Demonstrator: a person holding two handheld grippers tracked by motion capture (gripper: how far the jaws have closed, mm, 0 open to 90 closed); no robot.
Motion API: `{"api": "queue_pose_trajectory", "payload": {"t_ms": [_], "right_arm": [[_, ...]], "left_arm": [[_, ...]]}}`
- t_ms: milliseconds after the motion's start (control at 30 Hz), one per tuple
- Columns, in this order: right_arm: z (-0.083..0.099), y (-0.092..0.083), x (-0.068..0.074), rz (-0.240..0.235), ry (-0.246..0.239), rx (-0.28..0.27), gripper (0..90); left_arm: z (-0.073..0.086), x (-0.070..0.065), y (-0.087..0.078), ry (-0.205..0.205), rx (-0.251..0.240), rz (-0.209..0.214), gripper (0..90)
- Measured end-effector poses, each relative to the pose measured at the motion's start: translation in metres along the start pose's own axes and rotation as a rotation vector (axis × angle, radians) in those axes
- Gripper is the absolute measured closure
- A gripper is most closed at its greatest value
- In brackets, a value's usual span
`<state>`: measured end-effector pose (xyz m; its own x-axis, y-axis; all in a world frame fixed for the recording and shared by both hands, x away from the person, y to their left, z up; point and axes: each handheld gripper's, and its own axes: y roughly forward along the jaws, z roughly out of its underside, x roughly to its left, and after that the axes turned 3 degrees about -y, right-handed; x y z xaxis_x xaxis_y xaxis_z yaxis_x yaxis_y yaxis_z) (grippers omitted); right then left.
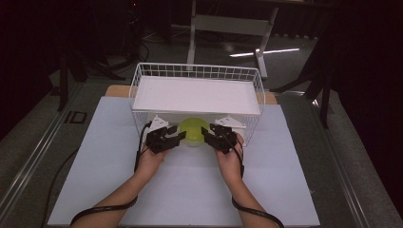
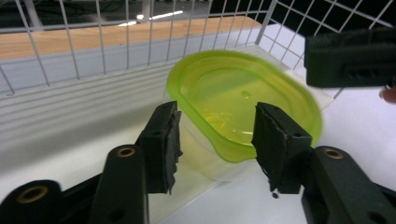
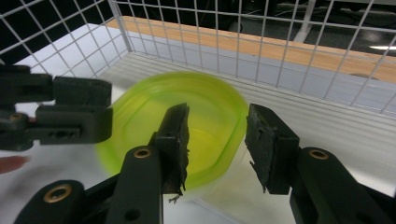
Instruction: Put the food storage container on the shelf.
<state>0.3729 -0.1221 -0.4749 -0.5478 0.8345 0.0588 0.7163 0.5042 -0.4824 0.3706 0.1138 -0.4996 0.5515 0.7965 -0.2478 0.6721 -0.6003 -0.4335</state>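
A clear tub with a lime-green lid [image 1: 192, 130] sits at the front opening of a white wire basket [image 1: 197, 71], under the white board lying on it. My left gripper [image 1: 177, 137] is at the tub's left side and my right gripper [image 1: 207, 133] at its right. In the left gripper view the jaws [image 2: 217, 140] stand apart, with the lid's near rim [image 2: 233, 93] between them and no pad pressing on it. In the right gripper view the jaws [image 3: 217, 140] are also apart around the lid's blurred edge [image 3: 210, 107], without touching it.
The basket stands on a pale mat [image 1: 190, 185] over a wooden table. Its wire walls [image 2: 93, 42] close in the back and sides around the tub. Cables trail from both grippers along the person's forearms. A white stand [image 1: 228, 23] and dark floor lie beyond.
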Motion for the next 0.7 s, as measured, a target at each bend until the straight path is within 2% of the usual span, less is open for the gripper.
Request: {"api": "queue_pose_trajectory", "payload": {"t_ms": [300,433,567,600,633,700], "right_arm": [[0.009,-0.013,0.014,-0.044,-0.01,-0.009,60.0],[0.017,-0.02,0.022,-0.064,-0.029,-0.002,62.9],[0.025,-0.023,0.027,-0.086,-0.026,0.028,70.4],[0.026,-0.022,0.028,-0.092,-0.017,0.04,76.7],[0.028,-0.022,0.029,-0.094,-0.009,0.057,81.7],[0.031,-0.02,0.029,-0.091,-0.013,0.095,90.0]], "left_arm": [[0.003,-0.003,-0.016,-0.02,-0.008,0.039,43.4],[0.01,-0.005,-0.028,-0.025,-0.015,0.096,36.3],[0.016,-0.006,-0.038,-0.024,0.004,0.164,24.5],[0.018,-0.007,-0.041,-0.032,0.009,0.176,24.5],[0.02,-0.008,-0.043,-0.041,0.015,0.185,23.5],[0.025,-0.012,-0.046,-0.041,0.027,0.171,12.7]]}}
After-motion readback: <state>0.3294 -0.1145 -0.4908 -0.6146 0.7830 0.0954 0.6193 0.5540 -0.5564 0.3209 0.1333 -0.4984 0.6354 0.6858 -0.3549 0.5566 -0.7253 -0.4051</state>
